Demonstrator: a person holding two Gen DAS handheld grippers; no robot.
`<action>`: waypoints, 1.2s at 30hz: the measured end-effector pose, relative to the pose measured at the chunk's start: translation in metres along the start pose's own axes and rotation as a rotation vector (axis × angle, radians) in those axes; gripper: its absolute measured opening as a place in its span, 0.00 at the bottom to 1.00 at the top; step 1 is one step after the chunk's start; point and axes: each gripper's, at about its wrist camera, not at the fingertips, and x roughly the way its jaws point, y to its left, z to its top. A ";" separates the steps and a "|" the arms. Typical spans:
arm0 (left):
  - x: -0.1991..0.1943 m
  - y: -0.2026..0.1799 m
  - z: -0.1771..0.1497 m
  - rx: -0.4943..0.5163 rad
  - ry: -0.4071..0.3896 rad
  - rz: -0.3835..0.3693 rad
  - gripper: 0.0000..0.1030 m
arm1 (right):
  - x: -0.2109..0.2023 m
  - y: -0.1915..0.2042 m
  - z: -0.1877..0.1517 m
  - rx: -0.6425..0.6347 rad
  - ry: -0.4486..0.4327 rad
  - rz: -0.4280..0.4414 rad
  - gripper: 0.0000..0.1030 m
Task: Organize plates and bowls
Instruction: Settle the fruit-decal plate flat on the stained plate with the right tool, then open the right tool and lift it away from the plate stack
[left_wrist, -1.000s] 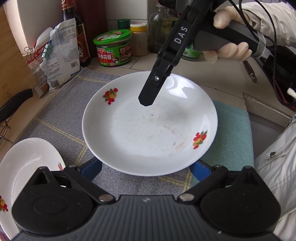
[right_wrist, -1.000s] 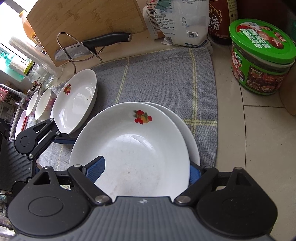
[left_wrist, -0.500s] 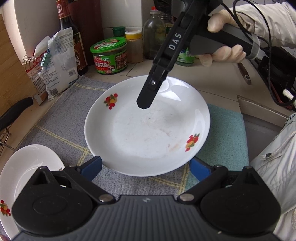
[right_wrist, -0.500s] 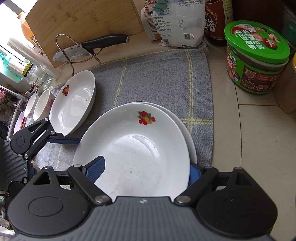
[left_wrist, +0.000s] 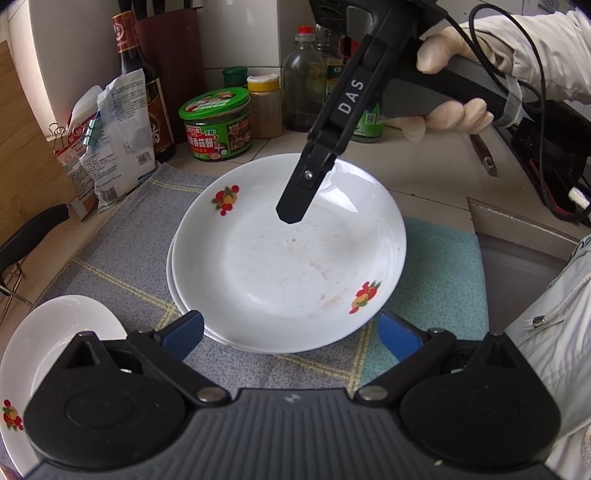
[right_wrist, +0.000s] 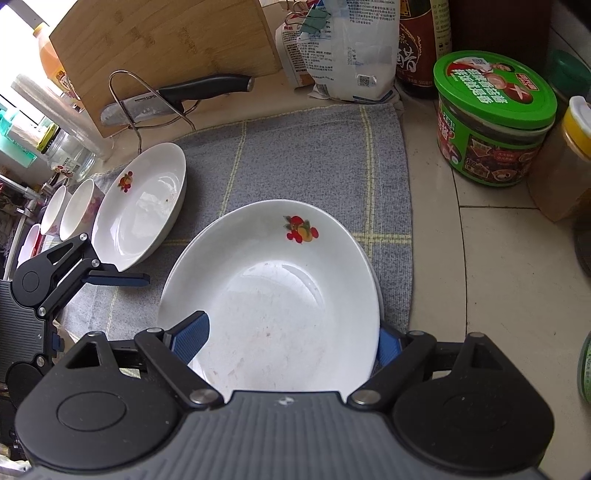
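1. The right tool (right_wrist: 291, 343) points steeply down at the top plate (right_wrist: 273, 295), its two blue pads spread to either side of the plate's near rim. Whether the pads actually press on that rim cannot be told from either view, so a grip is not certain.
2. The top plate sits on a second plate (left_wrist: 173, 280), whose edge peeks out on one side; the pair rests on the grey cloth (right_wrist: 295, 155) covering the counter (right_wrist: 498, 277).
3. The left tool (left_wrist: 291, 338) faces the same stack from the opposite side, its pads wide apart, just short of the near rim and clear of it, so it holds nothing.
4. The deciding relation: the stack lies directly ahead of and below both tools, between them. A round plate has no long axis, so only the rim matters.
5. Seen from the right tool, a third plate (right_wrist: 142, 205) lies ahead and to the left, past the left tool, with two small bowls (right_wrist: 70, 210) beyond it at the cloth's edge.
6. Judged from this, the left tool is the nearer one to that third plate and the bowls; the right tool is better placed on the stack.
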 end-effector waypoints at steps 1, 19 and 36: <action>-0.001 -0.001 -0.001 -0.001 -0.001 0.000 0.97 | 0.000 0.001 0.000 -0.003 0.000 -0.005 0.91; -0.026 -0.017 -0.017 -0.013 -0.017 0.048 0.97 | 0.001 0.021 -0.007 -0.079 -0.006 -0.163 0.94; -0.051 -0.019 -0.022 -0.169 -0.085 0.239 0.99 | -0.001 0.075 -0.027 -0.392 -0.153 -0.288 1.00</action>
